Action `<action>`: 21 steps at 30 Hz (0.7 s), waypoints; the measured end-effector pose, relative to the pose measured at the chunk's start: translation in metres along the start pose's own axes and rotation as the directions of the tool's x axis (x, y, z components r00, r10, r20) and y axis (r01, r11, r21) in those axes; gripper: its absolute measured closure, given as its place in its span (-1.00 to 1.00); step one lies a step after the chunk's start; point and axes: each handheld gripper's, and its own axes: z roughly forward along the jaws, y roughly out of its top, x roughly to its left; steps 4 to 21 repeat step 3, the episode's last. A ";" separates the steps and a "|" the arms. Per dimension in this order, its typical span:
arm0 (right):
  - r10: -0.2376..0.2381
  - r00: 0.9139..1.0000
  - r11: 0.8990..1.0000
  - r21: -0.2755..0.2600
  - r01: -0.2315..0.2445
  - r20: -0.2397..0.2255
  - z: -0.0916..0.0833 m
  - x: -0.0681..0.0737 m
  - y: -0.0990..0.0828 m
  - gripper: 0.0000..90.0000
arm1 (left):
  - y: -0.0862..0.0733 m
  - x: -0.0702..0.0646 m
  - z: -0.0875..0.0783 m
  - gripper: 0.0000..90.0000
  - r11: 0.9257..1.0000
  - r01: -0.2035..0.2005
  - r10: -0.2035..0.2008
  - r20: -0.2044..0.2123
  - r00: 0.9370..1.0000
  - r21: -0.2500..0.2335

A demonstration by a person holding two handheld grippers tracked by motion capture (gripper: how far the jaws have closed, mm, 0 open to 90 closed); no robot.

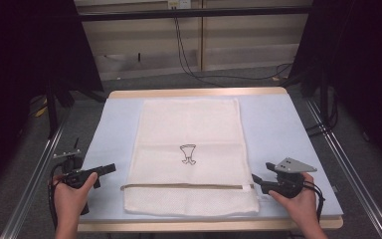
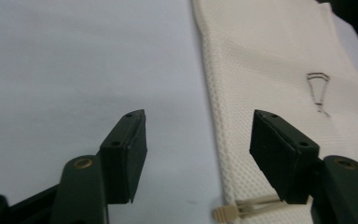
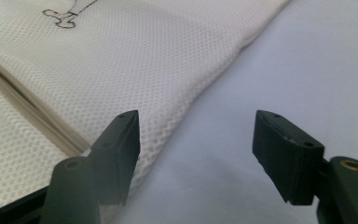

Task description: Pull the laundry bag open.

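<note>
Mesh bag [image 1: 189,157]: one, flat on the bench [image 1: 288,129]; two grippers, left gripper [image 1: 110,169] and right gripper [image 1: 254,179], fingers released, grasping nothing.

Parted jaws, mesh bag [image 3: 121,60], pale mat [image 3: 284,60]

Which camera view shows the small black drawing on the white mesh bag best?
The high view: the drawing sits whole and upright mid-bag. The left gripper view shows it slanted and far off; the right gripper view cuts it at the top edge.
</note>
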 end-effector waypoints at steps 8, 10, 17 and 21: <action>0.011 1.000 1.000 0.002 -0.011 0.016 -0.001 -0.005 0.000 -0.40 | 0.000 -0.003 0.004 -0.28 0.999 -0.031 0.030 -0.037 0.999 -0.030; 0.011 1.000 1.000 0.002 -0.011 0.016 -0.001 -0.005 0.000 -0.40 | 0.000 -0.003 0.004 -0.28 0.999 -0.031 0.030 -0.037 0.999 -0.030; 0.011 1.000 1.000 0.002 -0.011 0.016 -0.001 -0.005 0.000 -0.40 | 0.000 -0.003 0.004 -0.28 0.999 -0.031 0.030 -0.037 0.999 -0.030; 0.011 1.000 1.000 0.002 -0.011 0.016 -0.001 -0.005 0.000 -0.40 | 0.000 -0.003 0.004 -0.28 0.999 -0.031 0.030 -0.037 0.999 -0.030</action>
